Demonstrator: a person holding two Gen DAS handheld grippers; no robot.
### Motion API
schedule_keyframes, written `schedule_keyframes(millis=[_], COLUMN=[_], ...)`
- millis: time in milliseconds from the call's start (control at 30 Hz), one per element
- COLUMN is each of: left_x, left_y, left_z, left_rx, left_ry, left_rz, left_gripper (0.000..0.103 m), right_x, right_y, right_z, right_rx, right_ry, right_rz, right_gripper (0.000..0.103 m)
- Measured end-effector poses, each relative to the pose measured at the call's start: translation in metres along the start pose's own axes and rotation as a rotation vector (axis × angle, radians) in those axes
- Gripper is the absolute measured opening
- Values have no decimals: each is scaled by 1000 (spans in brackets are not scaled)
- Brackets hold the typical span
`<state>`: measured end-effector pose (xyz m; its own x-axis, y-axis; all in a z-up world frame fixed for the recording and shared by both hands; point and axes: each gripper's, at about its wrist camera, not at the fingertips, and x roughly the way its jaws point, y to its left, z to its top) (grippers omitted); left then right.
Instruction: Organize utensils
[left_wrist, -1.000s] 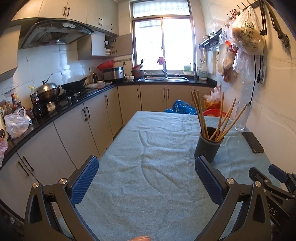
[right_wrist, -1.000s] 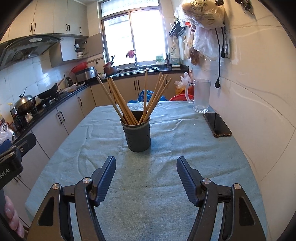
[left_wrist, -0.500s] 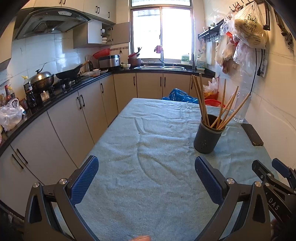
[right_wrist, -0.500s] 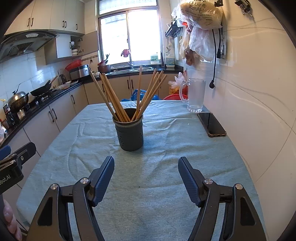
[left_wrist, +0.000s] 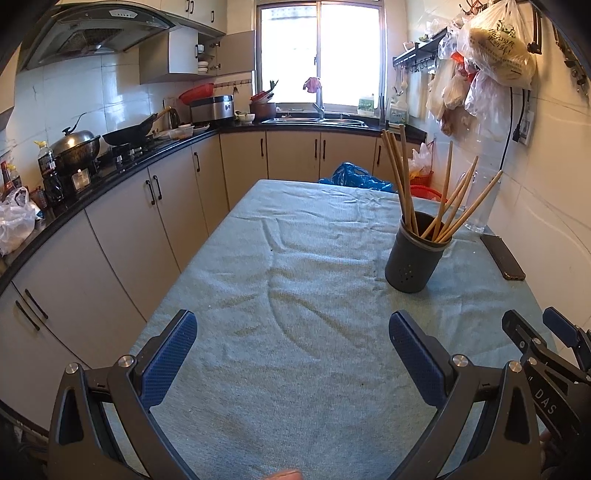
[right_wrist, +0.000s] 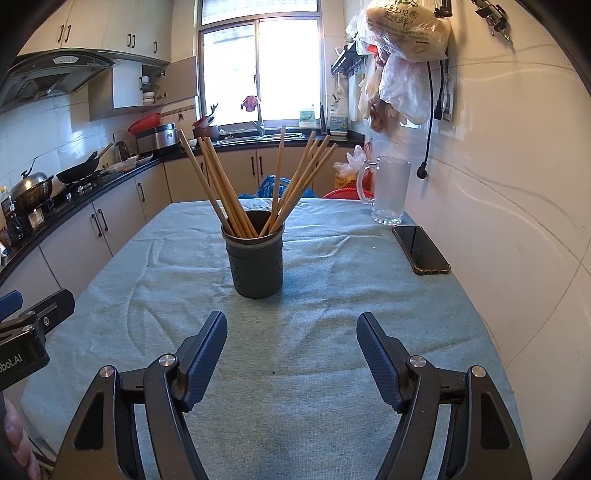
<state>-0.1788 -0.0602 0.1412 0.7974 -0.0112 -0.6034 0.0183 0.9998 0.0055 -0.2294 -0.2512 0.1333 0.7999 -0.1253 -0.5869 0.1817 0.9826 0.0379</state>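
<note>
A dark grey holder (right_wrist: 255, 264) stands upright on the table with several wooden chopsticks (right_wrist: 221, 192) fanned out of it. It also shows in the left wrist view (left_wrist: 415, 254), with its chopsticks (left_wrist: 400, 177), ahead and to the right. My right gripper (right_wrist: 291, 334) is open and empty, a short way in front of the holder. My left gripper (left_wrist: 291, 332) is open and empty over the cloth, left of the holder. The right gripper's body (left_wrist: 546, 354) shows at the left view's right edge.
A light blue-green cloth (right_wrist: 332, 295) covers the table. A black phone (right_wrist: 421, 249) and a glass mug (right_wrist: 389, 194) lie near the right wall. Kitchen counters with cabinets (left_wrist: 122, 199) run along the left. Bags (right_wrist: 406, 33) hang on the wall.
Both views have shifted: the holder now sits further from the left gripper and more centred before the right gripper. Both grippers stay open.
</note>
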Motion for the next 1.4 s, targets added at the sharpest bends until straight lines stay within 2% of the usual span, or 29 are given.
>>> schedule_keyframes(millis=[1400], left_x=[15], left_y=[2], left_z=[-9], left_rx=[-5], left_ry=[49], left_rz=[-36], left_gripper=[103], right_x=[4], right_y=[2], right_z=[-1], right_rx=[-10], right_ry=[-12], right_rz=[-15], right_gripper=[80])
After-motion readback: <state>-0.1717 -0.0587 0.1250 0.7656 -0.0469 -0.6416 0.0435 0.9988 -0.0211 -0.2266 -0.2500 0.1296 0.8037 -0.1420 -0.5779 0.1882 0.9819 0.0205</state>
